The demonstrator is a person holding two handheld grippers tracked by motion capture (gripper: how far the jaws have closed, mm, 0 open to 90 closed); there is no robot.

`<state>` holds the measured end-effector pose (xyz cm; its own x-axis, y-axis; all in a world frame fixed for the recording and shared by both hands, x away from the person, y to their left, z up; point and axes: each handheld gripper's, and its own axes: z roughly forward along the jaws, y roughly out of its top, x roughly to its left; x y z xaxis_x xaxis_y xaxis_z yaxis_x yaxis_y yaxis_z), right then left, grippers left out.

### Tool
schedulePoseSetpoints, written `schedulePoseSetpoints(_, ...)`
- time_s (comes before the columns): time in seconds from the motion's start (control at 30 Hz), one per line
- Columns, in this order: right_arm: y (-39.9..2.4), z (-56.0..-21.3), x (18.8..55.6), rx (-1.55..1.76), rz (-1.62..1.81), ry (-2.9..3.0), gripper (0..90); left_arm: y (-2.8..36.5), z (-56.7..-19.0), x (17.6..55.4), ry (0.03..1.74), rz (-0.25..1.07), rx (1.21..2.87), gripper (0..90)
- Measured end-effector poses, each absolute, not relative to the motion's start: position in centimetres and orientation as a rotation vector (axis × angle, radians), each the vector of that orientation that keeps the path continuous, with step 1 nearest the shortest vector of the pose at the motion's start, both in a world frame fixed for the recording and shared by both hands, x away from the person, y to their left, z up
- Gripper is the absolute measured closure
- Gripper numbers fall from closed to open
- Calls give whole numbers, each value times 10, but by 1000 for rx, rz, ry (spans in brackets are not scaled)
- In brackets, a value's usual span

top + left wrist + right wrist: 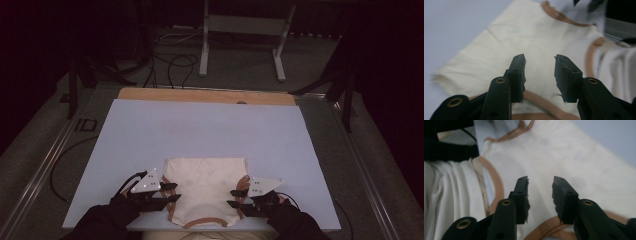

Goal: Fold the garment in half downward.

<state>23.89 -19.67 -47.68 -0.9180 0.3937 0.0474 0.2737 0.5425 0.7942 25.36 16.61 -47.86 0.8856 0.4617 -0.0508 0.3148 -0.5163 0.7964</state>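
- Cream garment (206, 187) w/ tan trim lies flat on the near edge of the lavender worktop (210, 130), roughly centred between the two grippers; neckline trim curves along its near hem.
- Same garment (524, 37) in left gripper view: spread under the jaws, a tan trim band running just below them.
- In right gripper view the garment (564, 157) lies beneath the jaws too, trim loop to one side.
- Left hand-held gripper (172, 192) sits at the garment's left edge, jaws pointing inward; its own view (540, 72) shows jaws parted w/ a clear gap, nothing pinched, fabric below, not pressed.
- Right hand-held gripper (234, 197) at the garment's right edge, by the tan strap; own view (540, 195) shows jaws apart, nothing gripped.
- Both sets of jaws sit at a moderate width, not wide.
- Dark sleeves come in from the near side.
- Beyond the worktop: bare wood strip at the far edge, grey floor w/ black cables (175, 62) and a white frame stand (242, 35), rest of room dark.
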Motion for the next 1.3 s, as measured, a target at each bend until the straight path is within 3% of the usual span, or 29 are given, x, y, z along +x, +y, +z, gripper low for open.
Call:
schedulePoseSetpoints(0.17,-197,-471,244,580,1330,2591,517,175,-480,284,761,258,2122,644)
schedulePoseSetpoints(0.57,-196,-478,248,596,1306,2601,442,176,-503,331,1052,282,2120,646)
schedulePoseSetpoints(0.8,-194,-481,249,598,1306,2613,435,178,-512,349,1119,216,2126,729)
schedulePoseSetpoints(0.93,-194,-483,249,601,1290,2615,433,177,-515,353,1121,213,2158,893)
schedulePoseSetpoints(1.3,-198,-485,251,650,1293,2588,425,176,-516,352,1117,299,2171,893)
